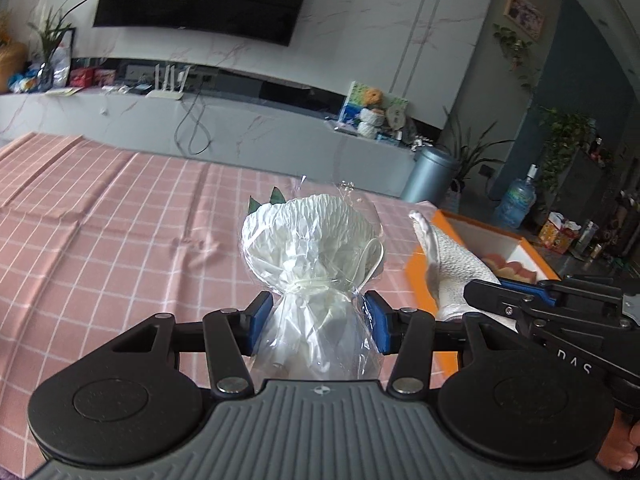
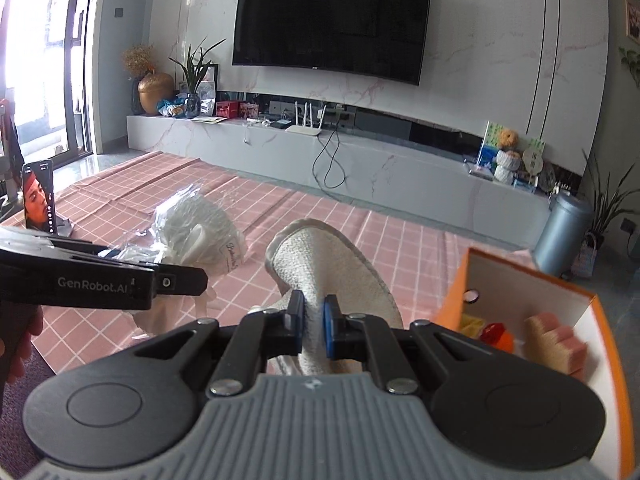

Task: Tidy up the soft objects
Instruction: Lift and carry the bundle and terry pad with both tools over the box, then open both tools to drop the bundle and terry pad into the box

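My left gripper point(image 1: 318, 322) is shut on a clear plastic bag of white soft stuff point(image 1: 316, 236), tied with a white string, held above the pink checked cloth point(image 1: 120, 220). The bag also shows in the right wrist view point(image 2: 192, 236). My right gripper point(image 2: 313, 328) is shut on a white terry cloth pad point(image 2: 328, 264) and holds it up beside the orange box point(image 2: 520, 280). The pad shows in the left wrist view point(image 1: 448, 256) at the right, in front of the orange box point(image 1: 416, 272).
The orange box holds a pink and beige sponge point(image 2: 556, 340) and small red and yellow items point(image 2: 492, 332). A phone on a stand point(image 2: 38, 200) is at the cloth's left edge. A TV unit point(image 2: 360, 156) and a grey bin point(image 2: 564, 232) stand beyond.
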